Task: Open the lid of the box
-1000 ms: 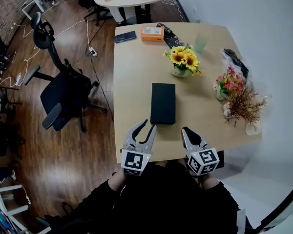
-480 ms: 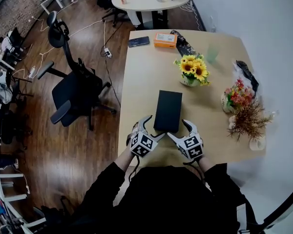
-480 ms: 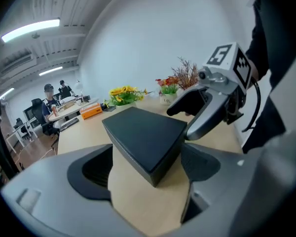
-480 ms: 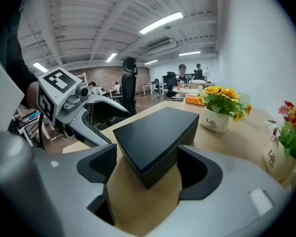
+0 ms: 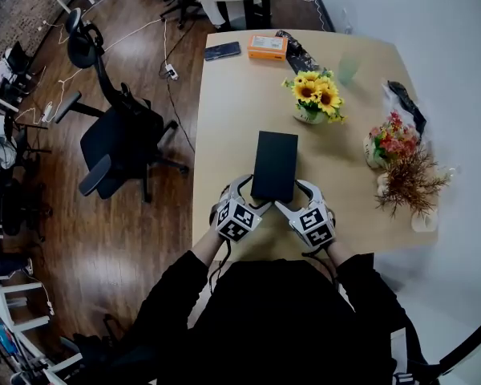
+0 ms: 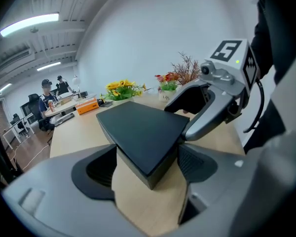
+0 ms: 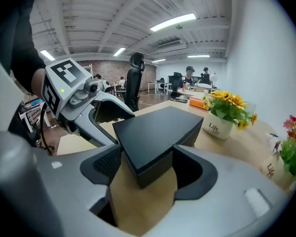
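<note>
- one black box (image 5: 274, 165) lies flat on the pale wooden table (image 5: 232, 111), lengthwise away from the person, and its lid (image 7: 155, 132) is on.
- two grippers meet its near end. the left gripper (image 5: 252, 195) has the near left corner between its jaws, the right gripper (image 5: 293, 196) the near right corner.
- the jaws of both have just been closing a little. in each gripper view the pads rest against the two sides of the corner, jaws wide.
- three flower pots stand to the right: sunflowers (image 5: 314, 96), red flowers (image 5: 382, 139) and dry twigs (image 5: 409, 184).
- the sunflower pot (image 7: 221, 127) reads "life".
- at the far end are one orange packet (image 5: 268, 46), one phone (image 5: 222, 50) and one green cup (image 5: 349, 69). the packet's print is too small to read.
- the box's near end sits close to the table's near edge. bare tabletop runs along the box's left side to the table's left edge and beyond it up to the sunflowers.
- one black office chair (image 5: 116, 139) stands off the left edge.
</note>
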